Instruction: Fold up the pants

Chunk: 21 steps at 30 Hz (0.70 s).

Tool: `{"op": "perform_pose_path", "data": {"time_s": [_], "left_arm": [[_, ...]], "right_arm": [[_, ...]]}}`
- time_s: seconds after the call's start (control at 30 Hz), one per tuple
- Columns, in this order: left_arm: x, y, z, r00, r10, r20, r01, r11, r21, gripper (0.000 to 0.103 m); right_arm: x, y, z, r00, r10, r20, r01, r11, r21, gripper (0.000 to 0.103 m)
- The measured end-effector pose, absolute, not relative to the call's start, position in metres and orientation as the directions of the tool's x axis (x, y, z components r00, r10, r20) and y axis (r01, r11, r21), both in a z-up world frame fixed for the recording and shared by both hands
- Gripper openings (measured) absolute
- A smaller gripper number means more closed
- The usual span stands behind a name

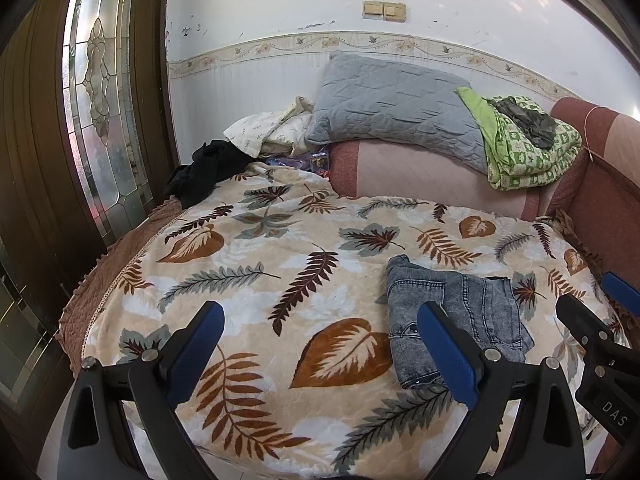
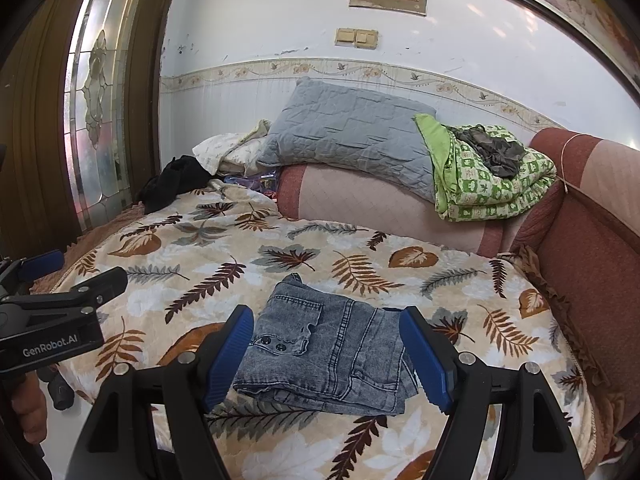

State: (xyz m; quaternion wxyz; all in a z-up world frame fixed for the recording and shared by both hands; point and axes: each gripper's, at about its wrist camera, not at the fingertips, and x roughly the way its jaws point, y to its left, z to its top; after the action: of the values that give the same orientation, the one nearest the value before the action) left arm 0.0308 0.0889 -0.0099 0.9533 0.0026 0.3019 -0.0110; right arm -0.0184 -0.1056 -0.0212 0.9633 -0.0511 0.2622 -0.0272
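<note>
Denim pants [image 2: 332, 354] lie folded between the wide-spread right tool [image 2: 328, 360]; left tool [image 1: 320, 356] likewise wide, beside them.

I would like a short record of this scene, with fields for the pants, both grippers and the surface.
pants: grey denim pants, folded into a compact stack, lying flat
surface: leaf-print blanket on a bed
left gripper: open, holds nothing, left of the pants
right gripper: open, fingers on either side of the pants; contact unclear
behind: grey pillow, green quilt
</note>
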Motion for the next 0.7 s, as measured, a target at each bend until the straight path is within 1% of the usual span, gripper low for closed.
{"op": "perform_pose_path", "data": {"time_s": [0.7], "left_arm": [[0.036, 0.098, -0.015, 0.811, -0.018, -0.585, 0.014, 1.000, -0.013, 0.097]], "right_arm": [[-0.012, -0.095, -0.025, 0.854, -0.082, -0.514, 0.012, 0.990, -0.138, 0.078]]}}
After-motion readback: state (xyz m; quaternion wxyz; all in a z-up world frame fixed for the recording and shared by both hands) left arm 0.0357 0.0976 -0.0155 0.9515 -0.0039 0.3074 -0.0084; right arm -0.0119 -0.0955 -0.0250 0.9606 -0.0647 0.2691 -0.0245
